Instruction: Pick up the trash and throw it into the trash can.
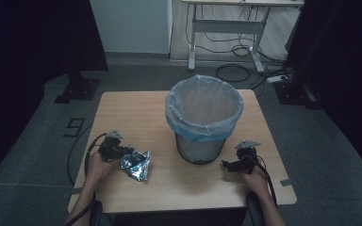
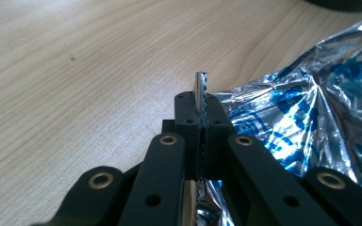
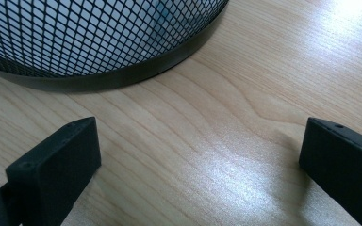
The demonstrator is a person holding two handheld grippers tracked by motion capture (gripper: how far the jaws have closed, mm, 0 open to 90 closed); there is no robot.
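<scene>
A crumpled silver and blue foil wrapper (image 1: 136, 164) lies on the wooden table (image 1: 132, 113) at the front left. My left gripper (image 1: 122, 153) is shut on the wrapper's serrated edge (image 2: 200, 92), and the rest of the foil (image 2: 311, 117) spreads out to the right in the left gripper view. A black mesh bin (image 1: 203, 120) with a pale blue liner stands in the middle of the table. My right gripper (image 1: 226, 165) rests low by the bin's right side, jaws wide open with bare table between them. The bin's base (image 3: 99, 47) fills the top of the right gripper view.
The table ends close in front of both hands. Beyond the far edge are grey carpet, a white desk frame (image 1: 226, 23) and loose cables (image 1: 238, 70) on the floor. Dark curtains hang at both sides.
</scene>
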